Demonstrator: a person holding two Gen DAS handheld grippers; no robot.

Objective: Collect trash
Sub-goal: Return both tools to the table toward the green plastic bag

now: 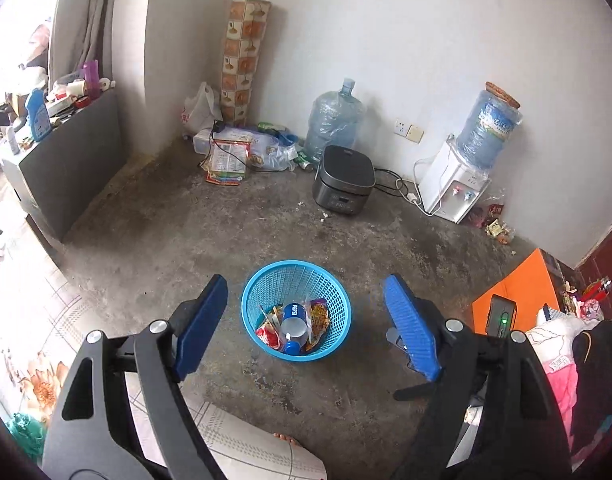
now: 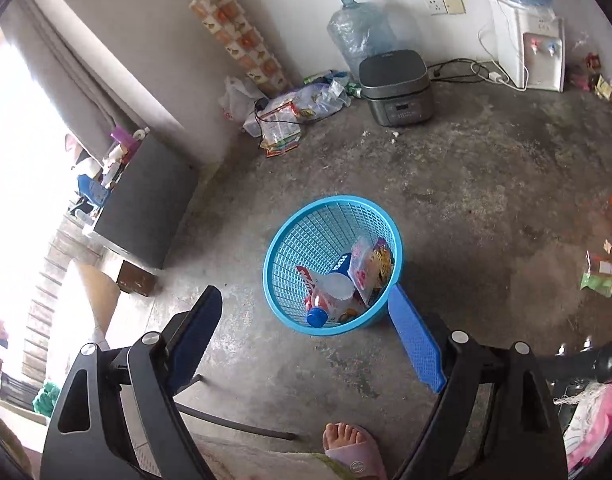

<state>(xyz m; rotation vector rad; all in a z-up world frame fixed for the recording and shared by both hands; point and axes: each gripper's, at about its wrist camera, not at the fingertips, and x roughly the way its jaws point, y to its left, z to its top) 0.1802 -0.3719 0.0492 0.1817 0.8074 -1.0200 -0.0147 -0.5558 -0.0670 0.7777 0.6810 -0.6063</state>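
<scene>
Left gripper (image 1: 306,312) spread, nothing between its fingers; right gripper (image 2: 306,308) likewise spread – both above the basket (image 1: 337,300); bottle (image 1: 294,320) lies inside among wrappers (image 1: 319,314)

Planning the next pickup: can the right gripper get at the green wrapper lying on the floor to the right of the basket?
Probably yes. The right gripper is open and empty, and the green wrapper lies on bare floor, apart from the blue basket, with nothing between.
</scene>
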